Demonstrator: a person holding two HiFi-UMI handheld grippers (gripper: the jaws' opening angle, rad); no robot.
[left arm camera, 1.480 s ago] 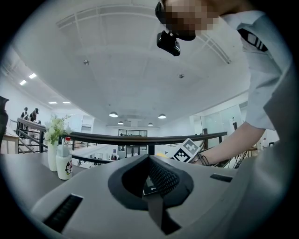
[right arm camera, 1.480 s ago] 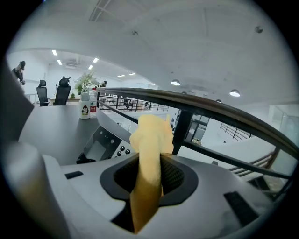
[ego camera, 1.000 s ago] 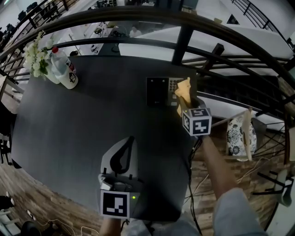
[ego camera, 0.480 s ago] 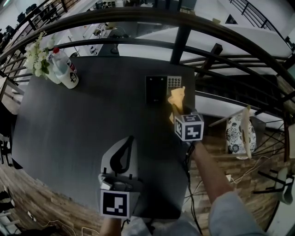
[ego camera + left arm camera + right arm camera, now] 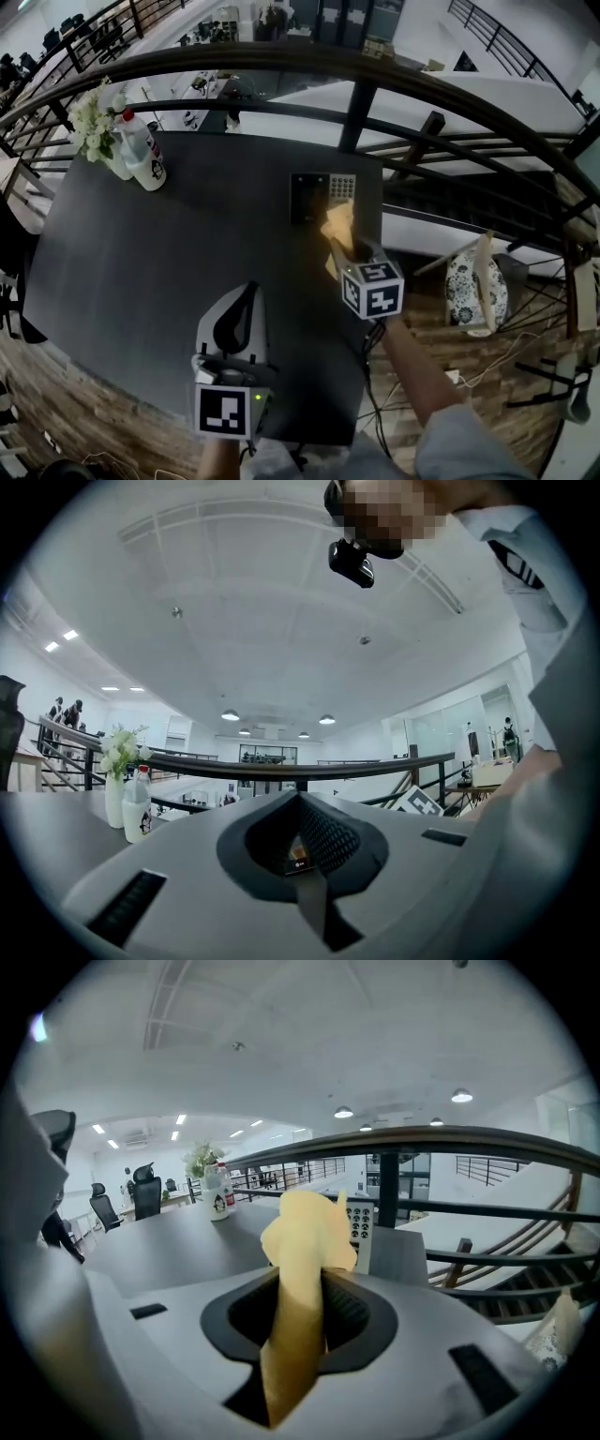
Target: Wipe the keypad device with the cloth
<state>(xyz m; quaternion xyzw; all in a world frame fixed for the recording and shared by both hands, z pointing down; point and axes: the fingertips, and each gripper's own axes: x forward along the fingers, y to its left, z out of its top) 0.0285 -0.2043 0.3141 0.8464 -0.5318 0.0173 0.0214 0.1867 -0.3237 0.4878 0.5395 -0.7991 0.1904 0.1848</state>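
The keypad device [image 5: 322, 196], black with a grey button pad, lies flat near the table's far right edge; its pad shows as the keypad device [image 5: 360, 1224] just beyond the cloth. A yellow cloth [image 5: 337, 228] is pinched in my right gripper [image 5: 349, 251], which hovers just in front of the device. In the right gripper view the cloth [image 5: 302, 1279] sticks up between the shut jaws. My left gripper [image 5: 236, 323] rests low over the table's near edge, jaws shut with nothing between them, as the left gripper [image 5: 302, 850] shows.
A dark table [image 5: 169, 253] carries a vase of white flowers [image 5: 98, 127] and a white bottle [image 5: 145, 155] at its far left corner. A black railing [image 5: 375, 94] runs behind the table. A patterned chair [image 5: 473, 286] stands off the right edge.
My right gripper with the cloth has drawn back toward me and left, away from the keypad device. The left gripper has stayed put.
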